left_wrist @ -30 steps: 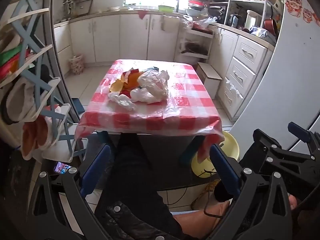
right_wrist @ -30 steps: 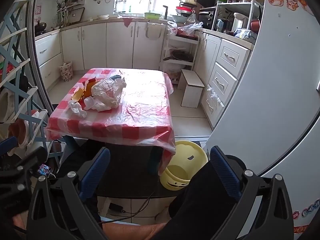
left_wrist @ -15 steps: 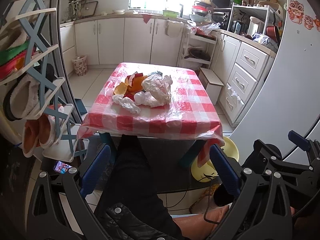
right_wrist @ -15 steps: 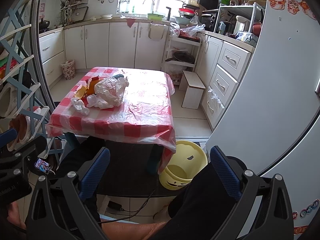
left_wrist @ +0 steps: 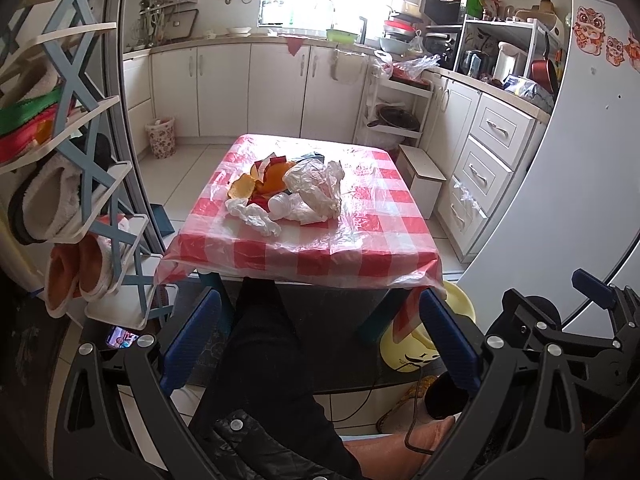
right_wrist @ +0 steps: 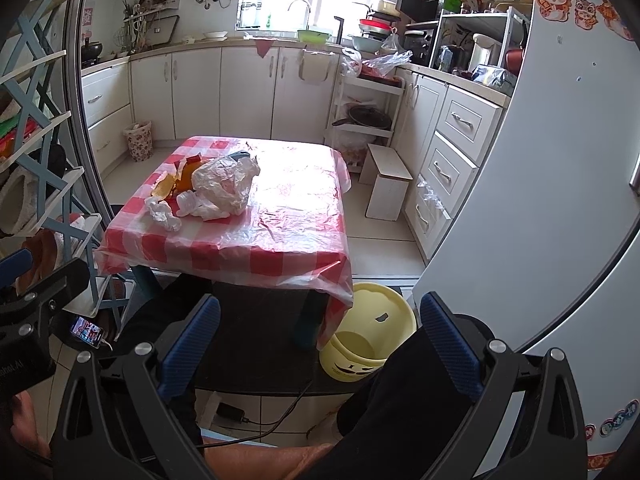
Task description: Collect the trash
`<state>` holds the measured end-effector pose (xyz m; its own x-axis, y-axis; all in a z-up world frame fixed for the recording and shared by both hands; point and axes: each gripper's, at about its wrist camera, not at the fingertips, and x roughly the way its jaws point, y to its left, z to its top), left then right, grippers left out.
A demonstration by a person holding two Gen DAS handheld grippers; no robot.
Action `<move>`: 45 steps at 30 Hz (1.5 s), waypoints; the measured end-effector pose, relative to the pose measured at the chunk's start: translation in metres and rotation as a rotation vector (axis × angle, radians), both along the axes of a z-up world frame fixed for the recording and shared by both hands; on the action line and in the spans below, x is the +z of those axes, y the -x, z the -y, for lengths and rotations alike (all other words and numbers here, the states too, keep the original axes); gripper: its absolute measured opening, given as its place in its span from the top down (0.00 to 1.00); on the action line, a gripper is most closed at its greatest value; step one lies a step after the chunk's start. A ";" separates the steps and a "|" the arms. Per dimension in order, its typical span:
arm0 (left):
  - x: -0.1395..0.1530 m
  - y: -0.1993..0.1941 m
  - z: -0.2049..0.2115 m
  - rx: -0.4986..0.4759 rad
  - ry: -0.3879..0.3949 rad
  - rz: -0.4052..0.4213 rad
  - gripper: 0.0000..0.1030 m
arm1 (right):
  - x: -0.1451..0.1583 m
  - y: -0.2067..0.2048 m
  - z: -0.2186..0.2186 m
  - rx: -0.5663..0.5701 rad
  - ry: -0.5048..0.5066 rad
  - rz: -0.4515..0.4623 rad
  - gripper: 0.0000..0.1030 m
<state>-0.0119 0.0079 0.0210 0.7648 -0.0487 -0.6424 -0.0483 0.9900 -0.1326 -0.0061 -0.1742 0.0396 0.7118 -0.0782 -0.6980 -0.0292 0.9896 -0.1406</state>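
Both views edged nearer crinkled plastic trash pile (left_wrist: 296, 190); left claw (left_wrist: 320, 340), right claw (right_wrist: 320, 340) gape wide, empty.

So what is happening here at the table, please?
A seated person holds two grippers, left gripper and right gripper, both open, empty and short of the table. The trash pile, with crumpled plastic and orange scraps, lies untouched on the checked cloth. A yellow bin stands on the floor by the table's corner.
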 end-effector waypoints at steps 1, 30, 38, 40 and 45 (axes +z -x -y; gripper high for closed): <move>0.000 0.000 -0.001 -0.001 0.003 0.003 0.08 | 0.000 0.000 0.000 0.001 0.000 -0.001 0.07; 0.010 0.013 -0.007 0.001 0.026 0.048 0.08 | 0.002 0.006 -0.015 0.040 0.017 0.016 0.07; 0.011 0.017 -0.012 0.020 0.017 0.063 0.08 | 0.004 0.010 -0.020 0.052 0.027 0.029 0.07; 0.010 0.017 -0.012 0.021 0.015 0.061 0.08 | 0.004 0.009 -0.021 0.051 0.028 0.029 0.07; 0.008 0.011 -0.015 0.030 0.000 0.063 0.08 | 0.001 0.006 -0.023 0.055 0.031 0.021 0.07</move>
<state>-0.0228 0.0228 0.0290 0.8050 -0.0255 -0.5928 -0.0693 0.9882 -0.1367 -0.0118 -0.1513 0.0408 0.7299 -0.0602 -0.6809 -0.0800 0.9817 -0.1726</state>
